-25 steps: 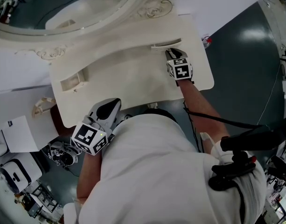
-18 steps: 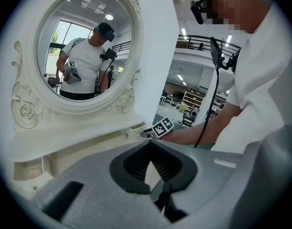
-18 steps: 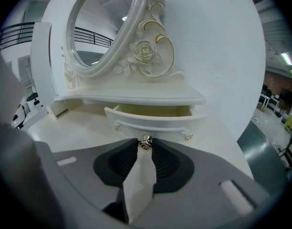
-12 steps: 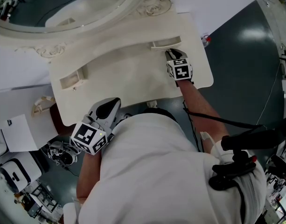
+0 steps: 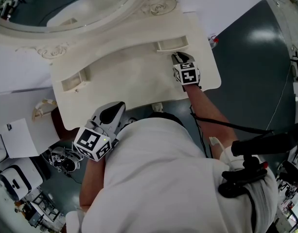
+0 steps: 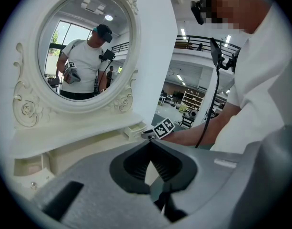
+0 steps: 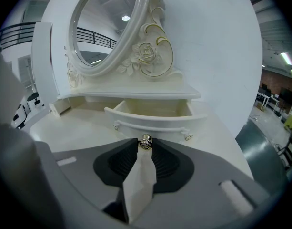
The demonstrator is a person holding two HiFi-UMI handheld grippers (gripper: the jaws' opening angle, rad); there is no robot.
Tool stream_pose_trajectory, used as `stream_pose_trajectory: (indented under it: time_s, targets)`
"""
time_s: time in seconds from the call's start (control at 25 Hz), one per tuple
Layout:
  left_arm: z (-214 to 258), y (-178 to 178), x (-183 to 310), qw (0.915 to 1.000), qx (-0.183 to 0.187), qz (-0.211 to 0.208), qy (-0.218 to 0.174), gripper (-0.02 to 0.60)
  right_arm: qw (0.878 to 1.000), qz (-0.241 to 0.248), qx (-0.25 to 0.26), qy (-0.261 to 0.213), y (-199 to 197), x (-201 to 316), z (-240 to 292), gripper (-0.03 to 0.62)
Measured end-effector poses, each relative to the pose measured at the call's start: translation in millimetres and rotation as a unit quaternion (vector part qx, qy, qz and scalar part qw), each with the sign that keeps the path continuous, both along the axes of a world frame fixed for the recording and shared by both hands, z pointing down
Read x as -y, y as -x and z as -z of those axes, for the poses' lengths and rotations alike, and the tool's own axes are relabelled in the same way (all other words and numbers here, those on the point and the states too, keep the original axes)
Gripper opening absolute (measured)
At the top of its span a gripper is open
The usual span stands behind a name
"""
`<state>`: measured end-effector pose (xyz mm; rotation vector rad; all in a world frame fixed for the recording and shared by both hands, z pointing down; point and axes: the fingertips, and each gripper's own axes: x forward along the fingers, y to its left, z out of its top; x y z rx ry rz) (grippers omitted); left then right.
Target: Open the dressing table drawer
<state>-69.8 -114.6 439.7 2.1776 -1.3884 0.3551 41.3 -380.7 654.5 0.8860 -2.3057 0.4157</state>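
Closest to me is my left tool, hanging off the near edge of the desk beside my white shirt. In the left gripper view its tips meet with nothing between them, so that tool is closed and empty, and it touches neither the desk nor anything on it.

Further out, my right arm reaches across the desk top to the right tool. The right gripper view shows its jaws narrowed onto the small metal knob at the middle of the drawer front, with a pad pressing on each side — a firm pinch on the knob and nothing else.

The drawer sits under the low shelf at the back right of the desk. It is pulled partway out, and I can see down into its pale, bare interior from both the head view and the right gripper view. Its curved front stands just clear of the shelf edge above it.

Across the desk, at the back left, is a second small drawer — it too shows its hollow from above.

Beyond both rises the oval mirror in its carved white frame, with rose ornaments at the base. Dark green floor lies to the right of the desk.
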Motion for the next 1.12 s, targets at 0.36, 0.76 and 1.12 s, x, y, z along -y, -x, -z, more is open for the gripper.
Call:
stream_pose_trajectory:
  time_s: [0.36,0.76,1.12]
  targets:
    - [0,-6,-3,1.0000,-0.002,0.000,-0.002,0.002,1.000,0.002,-0.002,0.002,-6,-9,0,0.097]
    - [-1,-10,-7,1.0000,-0.004,0.003,-0.005,0.002,1.000,0.003,-0.002,0.005,-12,-19,-1,0.098]
    - [0,-7,-19,0.9999,-0.005,0.006,-0.009,0.002,1.000,0.005,0.007,-0.005,-16,-21,3,0.174]
